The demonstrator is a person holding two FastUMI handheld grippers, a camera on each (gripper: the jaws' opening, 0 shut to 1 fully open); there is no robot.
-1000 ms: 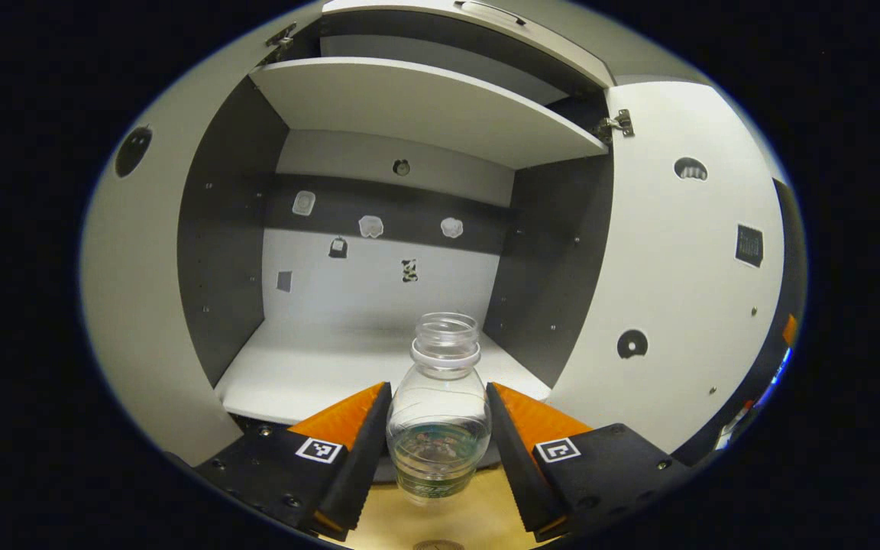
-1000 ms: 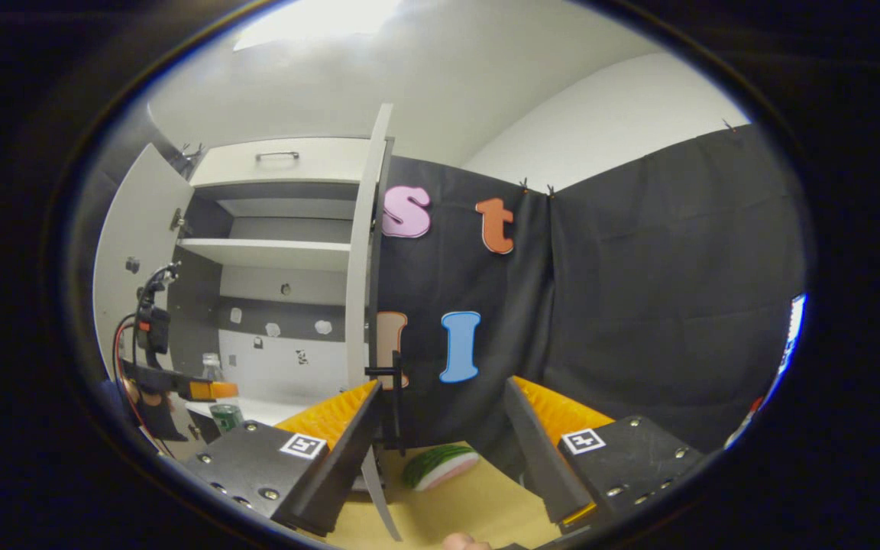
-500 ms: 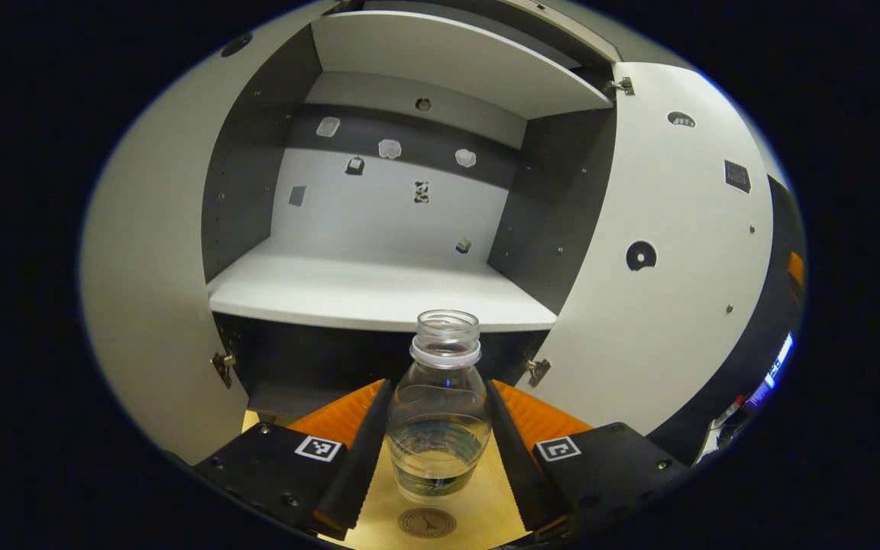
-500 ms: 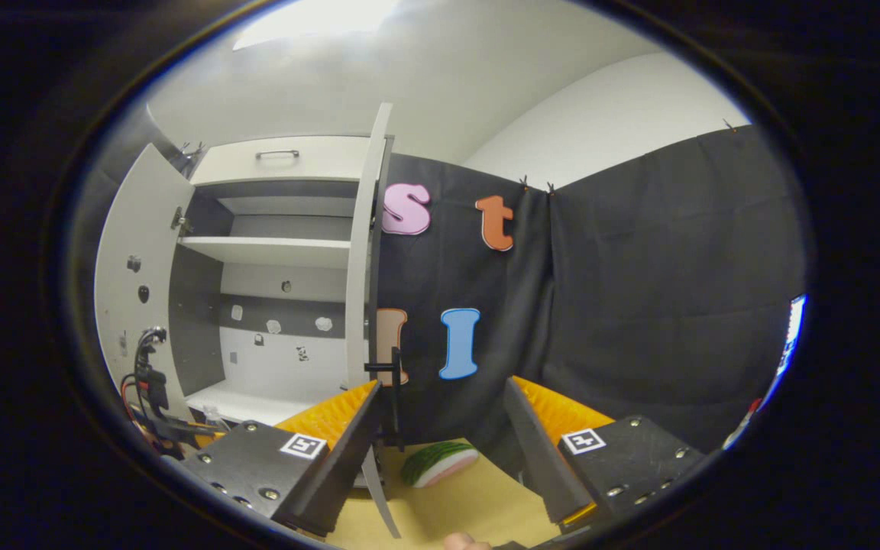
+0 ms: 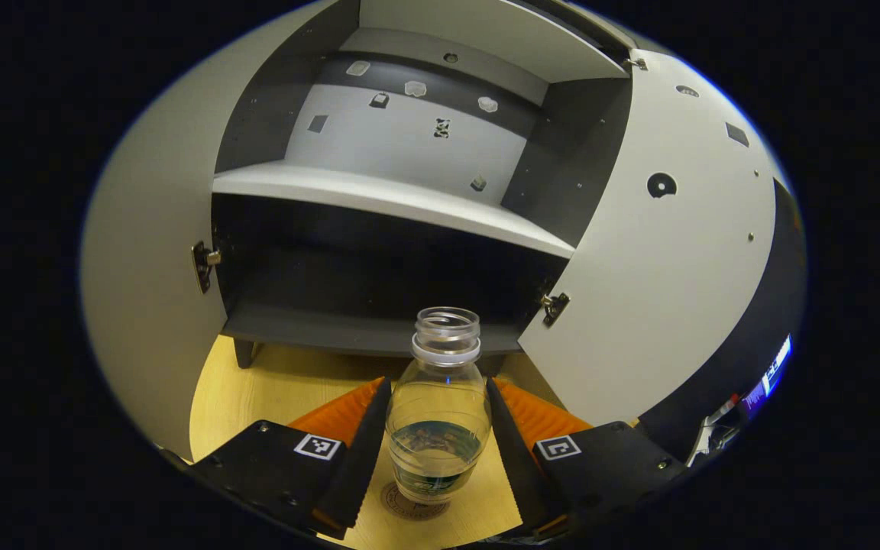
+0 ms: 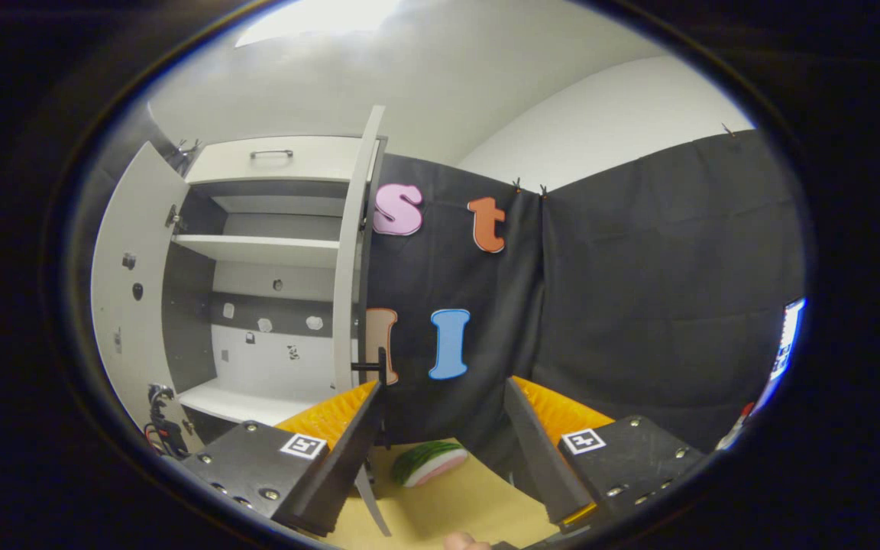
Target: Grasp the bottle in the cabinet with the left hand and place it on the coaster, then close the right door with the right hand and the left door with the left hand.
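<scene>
Standing upright, mouth up, the bottle (image 5: 438, 412) is clamped between the left gripper's (image 5: 438, 451) fingers over the coaster (image 5: 409, 506).

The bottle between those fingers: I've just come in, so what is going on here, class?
A person works a gripper in each hand. The left gripper is shut on the clear bottle, uncapped and holding a little water, right over the round coaster on the wooden table; whether it touches the coaster is unclear. Both cabinet doors, the left door and the right door, stand open. The right gripper is open near the right door's handle, with nothing between its fingers.
</scene>
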